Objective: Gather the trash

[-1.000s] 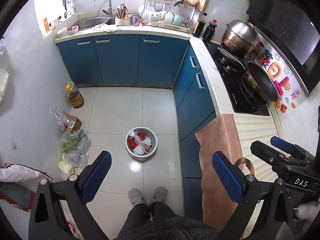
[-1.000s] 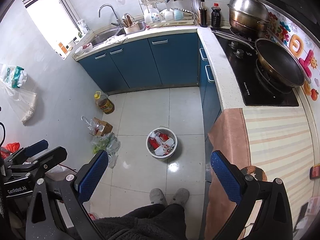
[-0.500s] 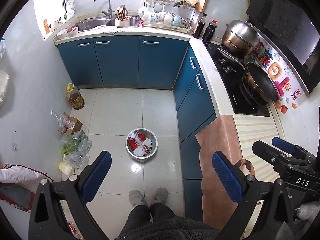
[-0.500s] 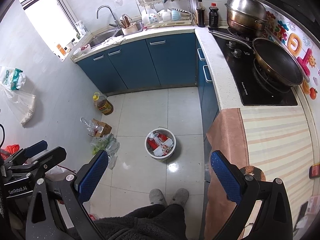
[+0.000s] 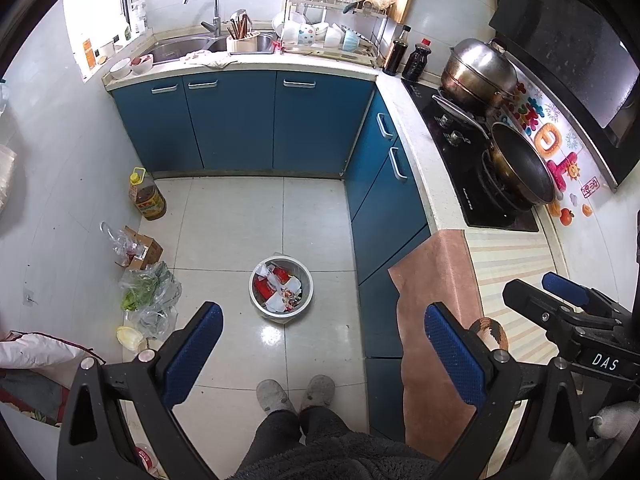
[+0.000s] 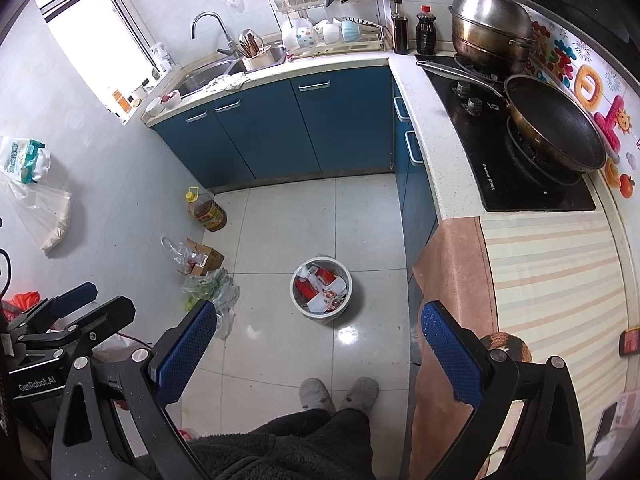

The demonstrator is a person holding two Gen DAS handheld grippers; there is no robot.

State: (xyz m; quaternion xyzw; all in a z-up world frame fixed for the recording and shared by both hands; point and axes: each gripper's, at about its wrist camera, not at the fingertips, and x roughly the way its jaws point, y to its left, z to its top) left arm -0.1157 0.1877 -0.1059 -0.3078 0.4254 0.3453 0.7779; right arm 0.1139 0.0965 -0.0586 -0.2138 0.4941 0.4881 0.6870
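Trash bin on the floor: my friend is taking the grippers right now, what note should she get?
Left hand-held gripper: open, empty, held high.
Right hand-held gripper: open, empty, held high.
Trash bin stands mid-floor, already holding red and white wrappers.
Loose plastic bags and a small cardboard box lie by the left wall.
Nothing is gripped yet; picking up that floor clutter looks like what is left.

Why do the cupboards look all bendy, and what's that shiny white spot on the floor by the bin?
Left wrist view: the fisheye lens bends the blue cupboards and darkens the corners; the shiny spot is light glaring off the tile just in front of the trash bin. Right wrist view: same bending, glare beside the bin again, and the window is washed out white.
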